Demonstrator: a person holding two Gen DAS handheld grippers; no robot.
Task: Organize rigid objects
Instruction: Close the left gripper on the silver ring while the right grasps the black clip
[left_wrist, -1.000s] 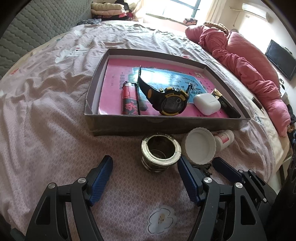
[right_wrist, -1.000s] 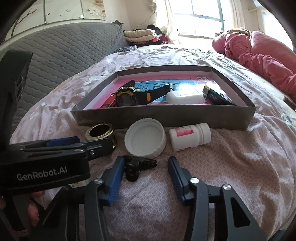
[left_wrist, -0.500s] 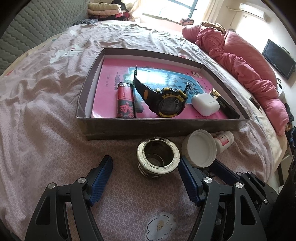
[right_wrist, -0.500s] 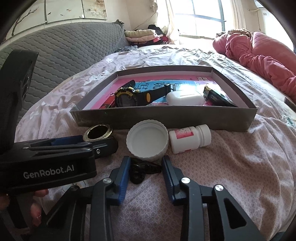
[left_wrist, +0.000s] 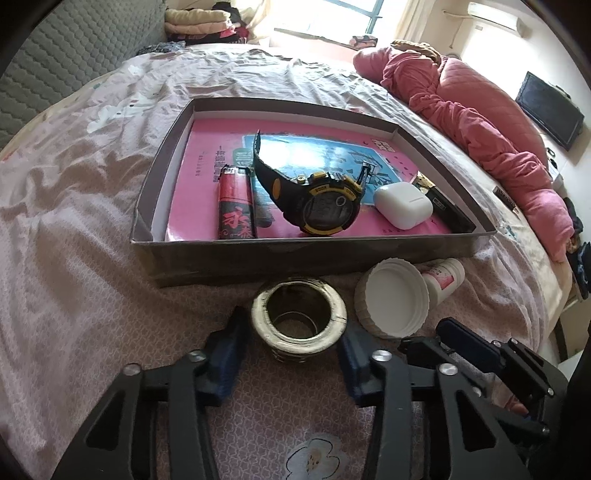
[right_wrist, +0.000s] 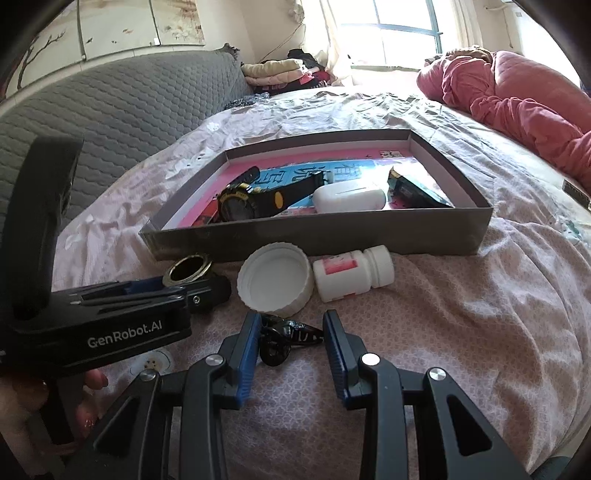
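Metal ring (left_wrist: 299, 319), a short open cylinder with a pale worn rim, stands upright on the bed (left_wrist: 74, 229) between the blue fingers (left_wrist: 229, 347) of the left gripper (left_wrist: 295, 354). Those fingers have just been closing around it; the left one sits against its side and the right one at its other flank, though a firm clamp cannot be told. Just beyond the fingertips runs the near wall of the shallow cardboard box (left_wrist: 258, 258). To the right of the right finger lies a white jar lid (left_wrist: 391, 299), open side up, with a small white pill bottle (left_wrist: 443, 277) on its side past it.

In the right wrist view, a black hair clip (right_wrist: 288, 334) lies on the sheet between the fingers (right_wrist: 247, 350) of the right gripper (right_wrist: 291, 332). They stand narrow, the left finger touching the clip's rounded end, the right one at its pointed tip. Ahead of the fingertips sit the lid and bottle.

Inside the box rest a red lighter (left_wrist: 236, 206), a black-and-yellow wristwatch (left_wrist: 325, 206) and a white earbud case (left_wrist: 402, 205).
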